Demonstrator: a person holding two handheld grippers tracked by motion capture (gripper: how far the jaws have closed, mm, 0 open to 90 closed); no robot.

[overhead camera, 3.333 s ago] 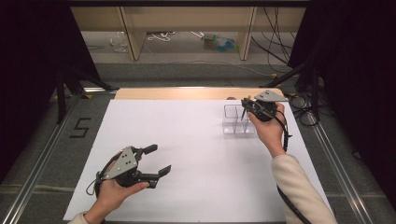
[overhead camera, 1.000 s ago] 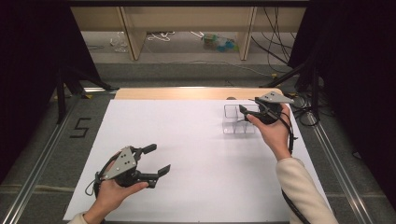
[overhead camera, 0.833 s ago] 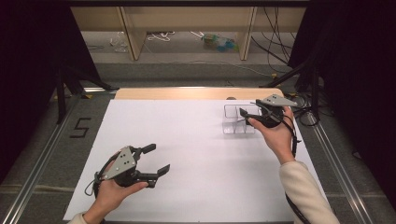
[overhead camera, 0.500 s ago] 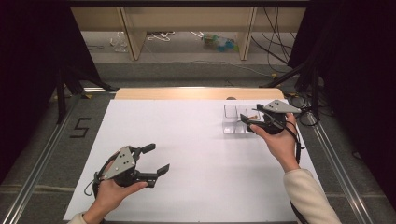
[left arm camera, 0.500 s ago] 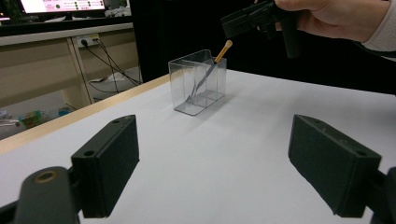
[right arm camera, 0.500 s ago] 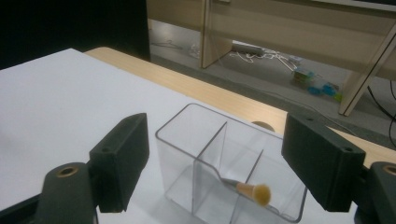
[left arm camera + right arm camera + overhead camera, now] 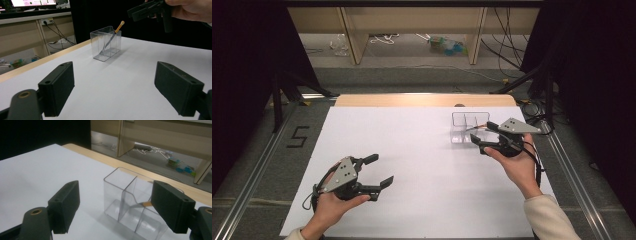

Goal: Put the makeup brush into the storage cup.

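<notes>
The right gripper (image 7: pixel 484 136) is hovering with jaws apart, just behind the clear box (image 7: pixel 468 127), where a knife (image 7: pixel 110 40) is leaning upright inside. The left gripper (image 7: pixel 374 171) is resting well apart from it, jaws spread and empty.

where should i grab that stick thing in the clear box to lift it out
Grip the stick's wooden handle where it pokes above the clear box's rim, coming down from above. It leans tilted in one compartment with its thin silvery end at the bottom, so the top is the free part. The right gripper, open, is nearest.
</notes>
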